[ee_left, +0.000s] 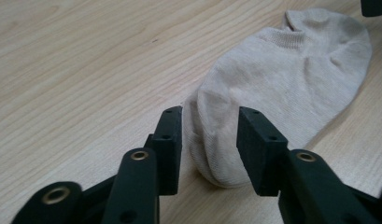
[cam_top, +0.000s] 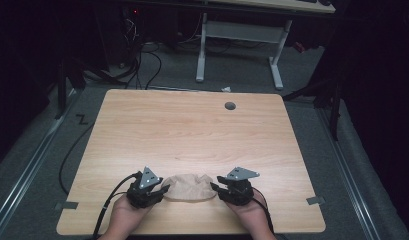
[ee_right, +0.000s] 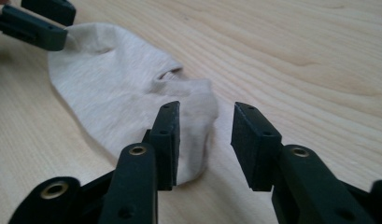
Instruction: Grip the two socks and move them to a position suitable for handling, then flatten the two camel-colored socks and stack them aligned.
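The worktop (cam_top: 192, 130) carries a beige sock (cam_top: 188, 188) lying flat at its near edge, its ends partly hidden behind the jaws. The left hand-held gripper (ee_left: 209, 140) stands spread around the sock's left end, pads not pressing. The right hand-held gripper (ee_right: 205, 140) stands spread over the right end.

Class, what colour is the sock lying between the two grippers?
Pale beige, plain; the sock shows best in the left gripper view.

sock (cam_top: 189, 187) on table (cam_top: 192, 130) near its front edge, left gripper (cam_top: 151, 192) at its left end, right gripper (cam_top: 223, 189) at right
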The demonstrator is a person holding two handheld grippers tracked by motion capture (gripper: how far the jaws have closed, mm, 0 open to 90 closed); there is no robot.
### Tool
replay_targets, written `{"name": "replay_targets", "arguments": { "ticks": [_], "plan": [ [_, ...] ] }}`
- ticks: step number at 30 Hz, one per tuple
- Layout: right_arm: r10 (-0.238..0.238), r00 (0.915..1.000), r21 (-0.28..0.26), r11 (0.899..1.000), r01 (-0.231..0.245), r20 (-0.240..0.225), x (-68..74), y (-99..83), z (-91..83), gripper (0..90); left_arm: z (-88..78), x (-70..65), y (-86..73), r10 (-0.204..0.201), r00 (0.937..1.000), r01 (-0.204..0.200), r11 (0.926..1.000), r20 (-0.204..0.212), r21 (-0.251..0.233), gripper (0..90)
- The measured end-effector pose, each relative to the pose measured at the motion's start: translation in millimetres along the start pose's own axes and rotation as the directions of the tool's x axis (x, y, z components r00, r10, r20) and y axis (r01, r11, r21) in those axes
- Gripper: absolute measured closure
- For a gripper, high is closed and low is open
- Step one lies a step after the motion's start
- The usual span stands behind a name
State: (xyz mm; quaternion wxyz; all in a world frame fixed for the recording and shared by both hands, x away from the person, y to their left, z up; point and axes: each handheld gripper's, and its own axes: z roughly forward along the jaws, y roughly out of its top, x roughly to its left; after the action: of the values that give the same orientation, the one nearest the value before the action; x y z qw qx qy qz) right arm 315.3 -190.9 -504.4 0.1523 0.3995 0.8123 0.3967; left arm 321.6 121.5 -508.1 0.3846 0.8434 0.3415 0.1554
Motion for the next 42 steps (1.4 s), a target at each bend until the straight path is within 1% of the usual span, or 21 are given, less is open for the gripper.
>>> {"name": "replay_targets", "arguments": {
  "ticks": [7, 11, 13, 15, 18, 20, 21, 22, 23, 24, 25, 27, 29, 30, 32, 34, 35, 37, 40, 41, 42],
  "plan": [
    [0.039, 0.9980, -0.034, 0.999, -0.038, 0.049, -13.5, 0.9, -0.4, 53.8, -10.0, 8.4, -2.4, -0.012, 0.9998, 0.012, 0.9989, -0.017, -0.046, 53.9],
    [0.059, 0.9947, -0.051, 0.997, -0.054, 0.084, -22.9, -0.5, -0.9, 51.5, -16.3, 19.4, -2.3, -0.029, 0.9989, 0.027, 0.9970, -0.037, -0.072, 50.2],
    [0.069, 0.9914, -0.058, 0.996, -0.063, 0.111, -28.8, -1.9, -2.3, 50.3, -19.3, 27.4, -2.6, -0.041, 0.9978, 0.036, 0.9958, -0.053, -0.084, 48.9],
    [0.095, 0.9854, -0.074, 0.994, -0.085, 0.142, -37.6, -4.7, -5.8, 49.5, -21.4, 36.8, -3.8, -0.050, 0.9957, 0.044, 0.9956, -0.078, -0.084, 46.7],
    [0.120, 0.9758, -0.088, 0.990, -0.106, 0.183, -49.0, -9.7, -10.9, 48.3, -23.7, 53.7, -7.1, -0.050, 0.9906, 0.042, 0.9972, -0.128, -0.062, 44.2],
    [0.142, 0.9673, -0.102, 0.987, -0.123, 0.210, -56.8, -14.1, -14.7, 47.4, -25.4, 66.7, -10.7, -0.049, 0.9850, 0.043, 0.9982, -0.165, -0.043, 44.0],
    [0.152, 0.9630, -0.105, 0.986, -0.131, 0.223, -60.7, -16.4, -16.7, 47.3, -26.3, 73.8, -12.8, -0.061, 0.9817, 0.056, 0.9978, -0.180, -0.037, 44.0],
    [0.162, 0.9590, -0.110, 0.984, -0.140, 0.232, -64.3, -18.4, -18.6, 47.3, -27.3, 81.1, -15.1, -0.088, 0.9792, 0.083, 0.9958, -0.183, -0.038, 44.0],
    [0.174, 0.9553, -0.116, 0.982, -0.150, 0.239, -67.5, -20.1, -20.3, 47.3, -28.7, 89.3, -17.4, -0.134, 0.9755, 0.128, 0.9907, -0.174, -0.045, 44.0],
    [0.189, 0.9512, -0.122, 0.979, -0.163, 0.244, -70.4, -21.6, -22.0, 47.4, -29.5, 93.4, -18.6, -0.156, 0.9726, 0.149, 0.9874, -0.173, -0.054, 44.1],
    [0.192, 0.9496, -0.127, 0.978, -0.165, 0.248, -71.9, -22.4, -22.4, 47.5, -30.7, 98.2, -19.7, -0.186, 0.9673, 0.177, 0.9821, -0.173, -0.064, 44.2],
    [0.193, 0.9484, -0.127, 0.978, -0.165, 0.251, -74.4, -23.7, -23.0, 47.6, -30.8, 101.3, -20.2, -0.206, 0.9633, 0.196, 0.9780, -0.172, -0.072, 44.2],
    [0.185, 0.9483, -0.124, 0.980, -0.157, 0.258, -74.5, -24.4, -23.1, 47.6, -29.1, 100.6, -19.6, -0.205, 0.9632, 0.197, 0.9783, -0.174, -0.065, 44.2],
    [0.182, 0.9475, -0.123, 0.980, -0.155, 0.263, -74.0, -25.3, -22.9, 47.6, -27.9, 99.7, -18.6, -0.199, 0.9641, 0.191, 0.9797, -0.176, -0.062, 44.2],
    [0.170, 0.9495, -0.117, 0.983, -0.144, 0.264, -74.3, -27.2, -21.9, 47.8, -25.5, 96.7, -16.0, -0.182, 0.9665, 0.173, 0.9827, -0.181, -0.065, 44.0],
    [0.174, 0.9515, -0.113, 0.982, -0.150, 0.254, -75.0, -26.7, -20.3, 47.8, -24.0, 94.7, -15.7, -0.169, 0.9691, 0.160, 0.9850, -0.180, -0.064, 43.9],
    [0.174, 0.9514, -0.113, 0.982, -0.149, 0.254, -75.2, -25.9, -19.5, 47.8, -23.4, 94.7, -16.1, -0.163, 0.9711, 0.156, 0.9863, -0.174, -0.054, 43.9],
    [0.165, 0.9509, -0.112, 0.984, -0.140, 0.262, -75.5, -24.6, -17.6, 47.9, -23.8, 94.7, -18.1, -0.164, 0.9717, 0.158, 0.9863, -0.170, -0.048, 43.5],
    [0.172, 0.9481, -0.105, 0.983, -0.149, 0.268, -76.2, -24.4, -14.7, 48.4, -26.7, 96.0, -21.9, -0.184, 0.9695, 0.178, 0.9827, -0.162, -0.052, 43.6],
    [0.170, 0.9484, -0.103, 0.984, -0.148, 0.267, -76.8, -24.4, -14.4, 48.5, -28.3, 96.1, -22.8, -0.186, 0.9696, 0.179, 0.9823, -0.160, -0.053, 43.7],
    [0.175, 0.9488, -0.109, 0.982, -0.152, 0.263, -77.1, -24.1, -14.4, 48.5, -29.5, 95.6, -22.4, -0.177, 0.9706, 0.171, 0.9840, -0.163, -0.051, 43.8]
  ]
}}
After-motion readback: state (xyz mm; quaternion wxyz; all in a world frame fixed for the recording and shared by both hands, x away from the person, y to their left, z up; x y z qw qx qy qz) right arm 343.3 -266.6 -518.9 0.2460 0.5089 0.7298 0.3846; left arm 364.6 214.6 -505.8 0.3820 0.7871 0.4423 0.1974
